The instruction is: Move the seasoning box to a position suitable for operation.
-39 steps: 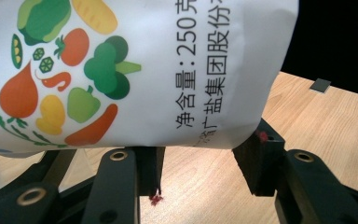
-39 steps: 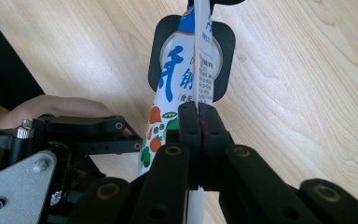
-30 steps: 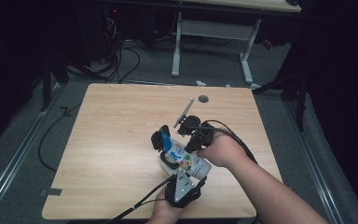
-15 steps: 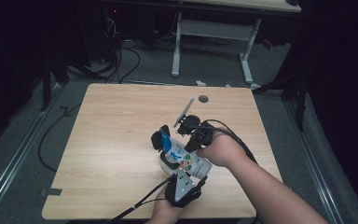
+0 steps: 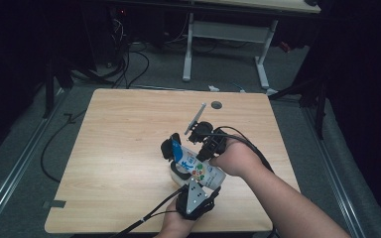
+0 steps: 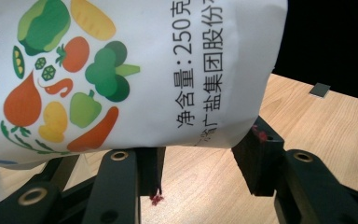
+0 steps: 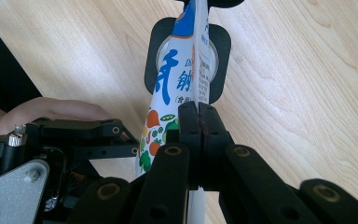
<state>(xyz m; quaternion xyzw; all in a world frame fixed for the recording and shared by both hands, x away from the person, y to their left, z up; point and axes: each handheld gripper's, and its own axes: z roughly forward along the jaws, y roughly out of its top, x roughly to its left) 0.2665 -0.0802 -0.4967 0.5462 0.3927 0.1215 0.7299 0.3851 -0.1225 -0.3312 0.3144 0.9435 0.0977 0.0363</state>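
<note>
- Wooden worktop (image 5: 119, 163), pale grain, standing on a grey floor (image 5: 25, 163) with dark cables trailing across it; behind, a second desk frame (image 5: 225, 37) on white legs.
- White salt bag (image 5: 198, 171) printed with vegetables and blue lettering, lying tilted toward the near right part of the worktop, between the two grippers; in the left gripper view, the printed bag (image 6: 121, 74) hanging above the jaws, its lower edge close over them.
- In the right gripper view, bag (image 7: 177, 93) seen edge-on, upper end crossing a black-rimmed round dish (image 7: 220, 56) resting on the wood.
- Same dish (image 5: 168, 148) in the high view, just left of the bag's blue top end.
- Right hand-held gripper (image 5: 204, 145) held from the right by a hand (image 5: 238, 158), black cable looping round behind; jaws clenched tight on the bag's thin folded edge, pads (image 7: 189, 121) pressed together with the film between.
- Left hand-held gripper (image 5: 194, 197) at the near edge of the worktop, grey three-cornered plate on top, cable trailing off to the left; jaws spread apart under the bag's bottom end, released, with bare wood showing between the tips.
- Slim grey strip (image 5: 195, 118) lying aslant farther back on the worktop.
- Small dark round hole (image 5: 217, 105) near the far edge.
</note>
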